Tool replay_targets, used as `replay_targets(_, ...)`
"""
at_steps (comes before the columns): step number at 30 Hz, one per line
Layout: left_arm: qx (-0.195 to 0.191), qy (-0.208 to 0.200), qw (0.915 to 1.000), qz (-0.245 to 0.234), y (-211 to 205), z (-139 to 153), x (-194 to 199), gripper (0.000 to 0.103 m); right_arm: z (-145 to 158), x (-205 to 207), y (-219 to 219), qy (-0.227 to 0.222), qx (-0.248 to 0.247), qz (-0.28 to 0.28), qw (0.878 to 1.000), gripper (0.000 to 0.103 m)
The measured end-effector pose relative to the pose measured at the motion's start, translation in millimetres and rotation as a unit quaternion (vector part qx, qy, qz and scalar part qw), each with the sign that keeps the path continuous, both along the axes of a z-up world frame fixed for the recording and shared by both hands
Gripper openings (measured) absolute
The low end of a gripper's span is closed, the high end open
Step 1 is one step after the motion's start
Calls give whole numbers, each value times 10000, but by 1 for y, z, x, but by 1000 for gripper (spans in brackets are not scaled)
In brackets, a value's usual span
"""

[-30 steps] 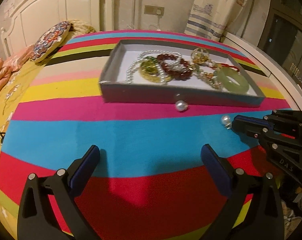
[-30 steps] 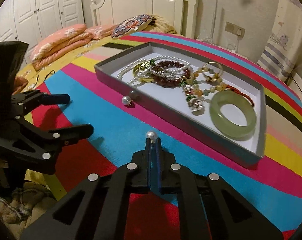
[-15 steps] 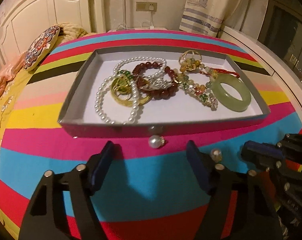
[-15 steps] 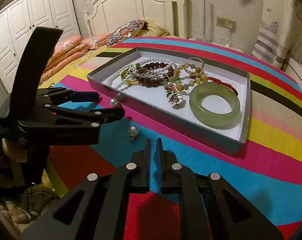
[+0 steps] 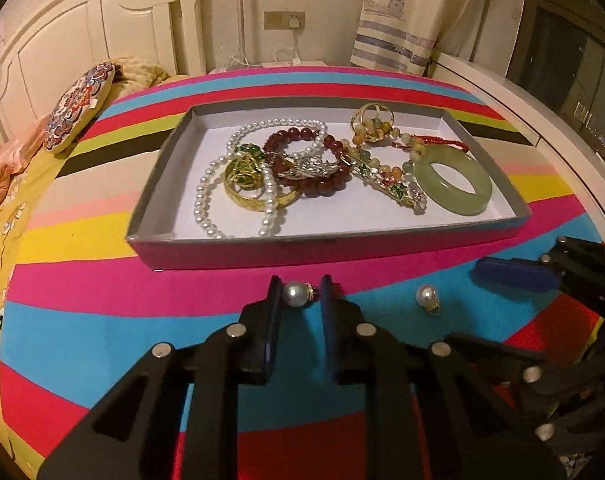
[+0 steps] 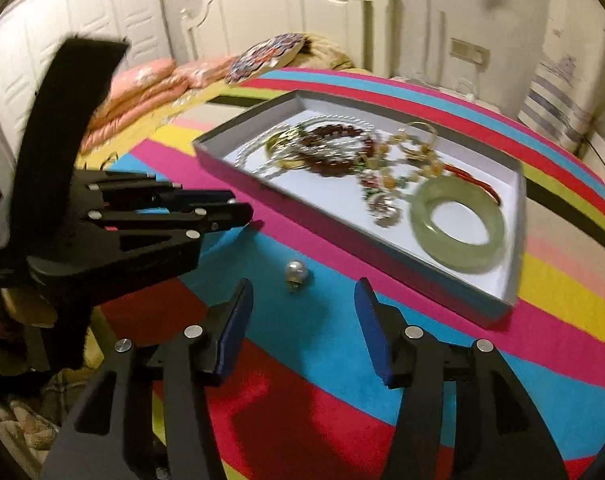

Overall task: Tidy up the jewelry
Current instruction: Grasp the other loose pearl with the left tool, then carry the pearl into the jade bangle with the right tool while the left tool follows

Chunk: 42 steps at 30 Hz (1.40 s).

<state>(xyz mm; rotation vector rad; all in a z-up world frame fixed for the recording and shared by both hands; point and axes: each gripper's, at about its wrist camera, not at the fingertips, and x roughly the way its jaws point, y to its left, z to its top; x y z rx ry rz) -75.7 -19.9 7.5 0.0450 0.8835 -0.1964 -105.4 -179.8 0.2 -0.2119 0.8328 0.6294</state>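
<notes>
Two pearl earrings lie outside the gray tray [image 5: 238, 254], on the striped cover [image 5: 102, 332] just in front of its near wall. One pearl earring [image 5: 296, 295] sits between the fingers of the left gripper [image 5: 298, 300]; the blue pads stand narrow, the left pad seems to touch the pearl, and on the right side I cannot tell if there is contact. The second pearl earring [image 6: 295, 271] lies free on the blue stripe, ahead of the right gripper [image 6: 304, 300], whose jaws are spread wide with the pearl in front of the gap, not touched.

Between the tray wall and the grippers there is only a thin band of pink and blue cloth, so the room to move is small. The two grippers are near each other; in the right wrist view the left one comes in from the left side, just beside the free pearl.

The cover has stripes of red, blue, pink, yellow, black and green. Behind it stand a white headboard [image 5: 82, 44], a round patterned cushion [image 5: 80, 106] and a curtain [image 5: 418, 12].

Inside the tray I count one jade bangle [image 5: 454, 182], one white pearl necklace [image 5: 238, 184], one dark red bead bracelet [image 5: 310, 164], one gold bangle [image 5: 250, 196], and some mixed bead pieces tangled together that I cannot count.
</notes>
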Motion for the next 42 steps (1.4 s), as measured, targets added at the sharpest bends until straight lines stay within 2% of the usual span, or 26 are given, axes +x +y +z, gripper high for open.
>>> replay_targets(4, -50, -66, 10000, 44, 8, 5, -5, 19, -7, 8, 17, 90, -259, 85, 9996, 49)
replay_targets(7, -62, -76, 9999, 69, 12, 6, -8, 19, -8, 12, 24, 93, -354, 87, 9993, 43)
replay_targets(12, -108, -51, 9999, 75, 15, 3, -11, 19, -8, 9, 29, -54, -509, 112, 9986, 14)
replay_targets(17, -95, -62, 9999, 73, 16, 3, -13, 19, -8, 5, 26, -104, -466, 97, 9988, 14)
replay_targets(24, -105, -106, 9999, 85, 16, 6, -20, 19, 7, -2, 13, -155, -94, 25, 9998, 14)
replay_targets(32, -157, -368, 9992, -18, 12, 30, -27, 19, 30, 4, -22, -348, 495, -428, 9972, 14)
replay_targets(42, -258, -392, 9984, -330, -10, 45, -2, 19, 36, 31, -28, -402, 641, -655, 9950, 14)
